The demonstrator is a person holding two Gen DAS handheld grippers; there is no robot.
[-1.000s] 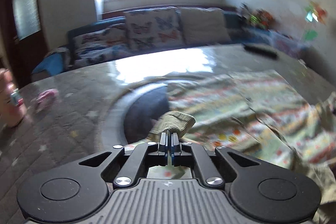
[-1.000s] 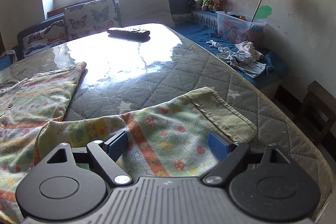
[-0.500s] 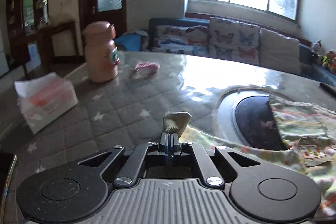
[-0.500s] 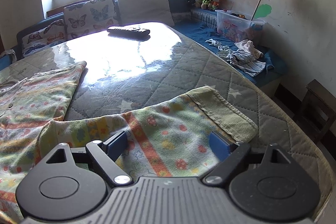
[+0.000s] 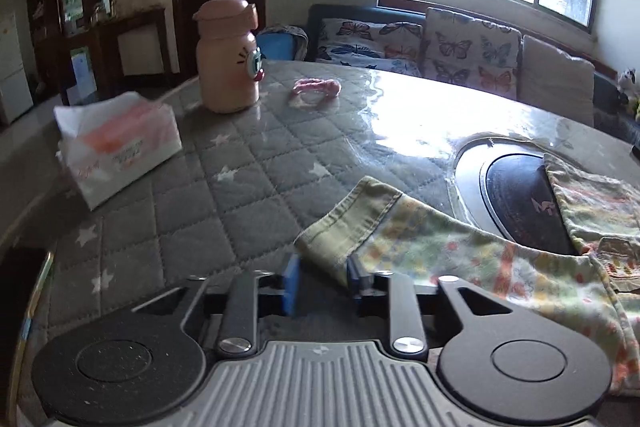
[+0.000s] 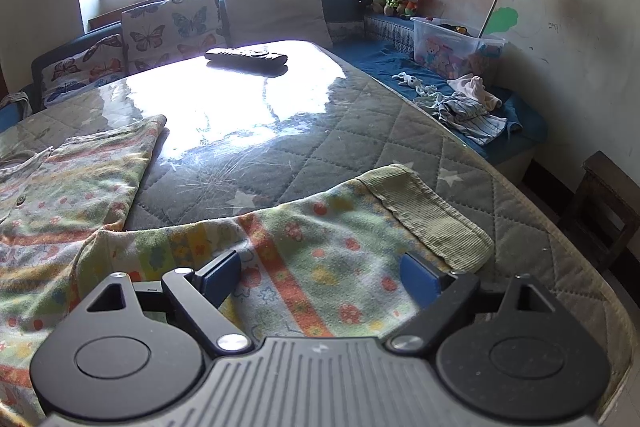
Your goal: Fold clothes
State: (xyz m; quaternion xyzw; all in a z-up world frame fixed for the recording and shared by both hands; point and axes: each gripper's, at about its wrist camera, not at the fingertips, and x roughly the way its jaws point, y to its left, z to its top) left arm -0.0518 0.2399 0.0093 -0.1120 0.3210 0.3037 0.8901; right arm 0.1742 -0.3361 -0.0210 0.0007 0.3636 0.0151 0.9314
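Note:
A flowered, striped child's garment (image 5: 472, 259) lies spread on the quilted table (image 5: 224, 211). In the left wrist view its olive ribbed cuff (image 5: 352, 219) lies flat just ahead of my left gripper (image 5: 322, 281), which is open with the sleeve edge between the fingers. In the right wrist view the other sleeve (image 6: 312, 259) with its olive cuff (image 6: 428, 215) lies flat under my right gripper (image 6: 320, 275), which is open wide above it. The garment's body (image 6: 60, 187) lies to the left.
A pink bottle (image 5: 228, 59), a tissue pack (image 5: 116, 147) and a pink hair tie (image 5: 316, 87) sit on the table's left part. A round black inset (image 5: 516, 199) is partly covered by the garment. A remote (image 6: 246, 57) lies far back. A sofa with cushions (image 6: 176, 27) stands behind.
My left gripper carried the cuff to the left, laid it on the table and opened. The right gripper stayed open and still over the other sleeve.

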